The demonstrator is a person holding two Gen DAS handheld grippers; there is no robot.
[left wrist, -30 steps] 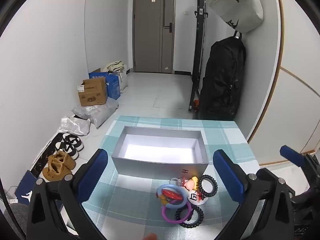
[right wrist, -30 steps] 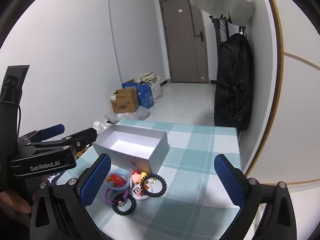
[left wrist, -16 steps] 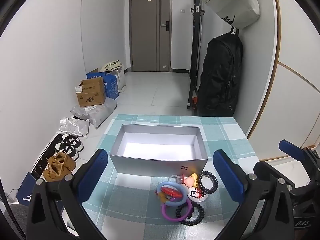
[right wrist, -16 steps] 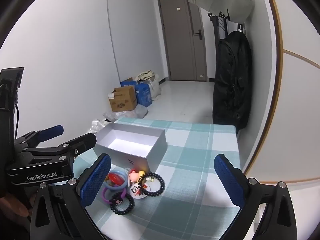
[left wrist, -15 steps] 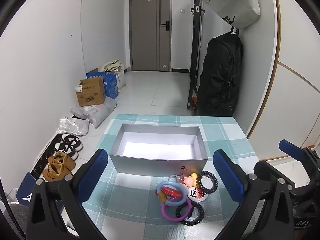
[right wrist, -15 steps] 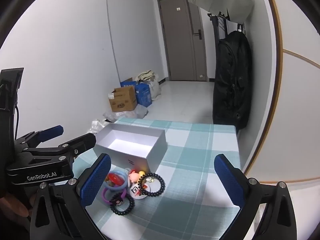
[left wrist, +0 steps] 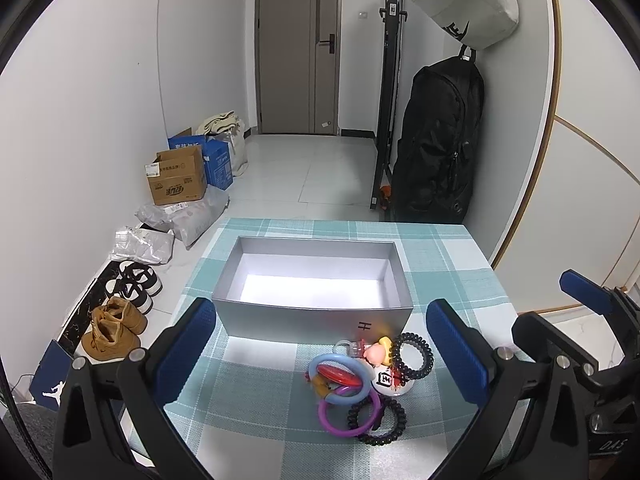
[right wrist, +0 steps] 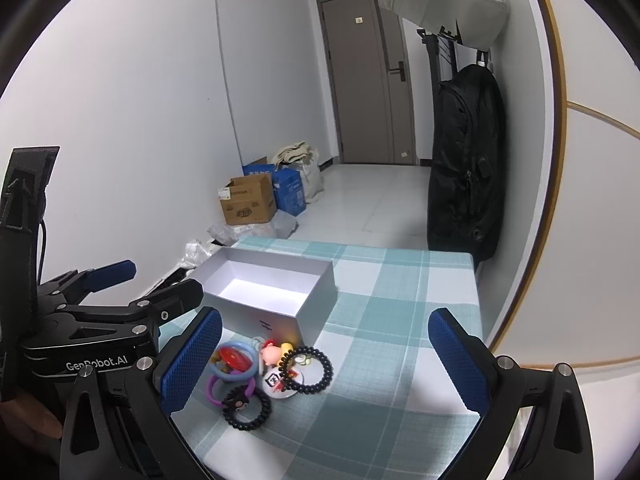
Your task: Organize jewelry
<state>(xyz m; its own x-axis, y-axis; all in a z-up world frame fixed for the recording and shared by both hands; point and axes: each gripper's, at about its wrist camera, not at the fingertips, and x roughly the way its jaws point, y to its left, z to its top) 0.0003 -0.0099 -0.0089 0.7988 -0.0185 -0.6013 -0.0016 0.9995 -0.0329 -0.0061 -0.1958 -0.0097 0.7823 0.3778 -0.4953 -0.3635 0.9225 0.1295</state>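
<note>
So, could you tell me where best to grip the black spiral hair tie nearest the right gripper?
Probably its free right-hand arc: the black spiral hair tie lies flat, its left side against the pile. Come from above with the right gripper, one finger inside the loop, one outside.

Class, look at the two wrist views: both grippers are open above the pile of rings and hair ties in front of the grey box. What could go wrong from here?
1. The purple ring, blue ring and black coil hair tie overlap, so a grasp may drag neighbours along.
2. The pile lies close against the grey box wall; fingers could bump it.
3. The right gripper and left gripper sit close together, so they may collide.
</note>
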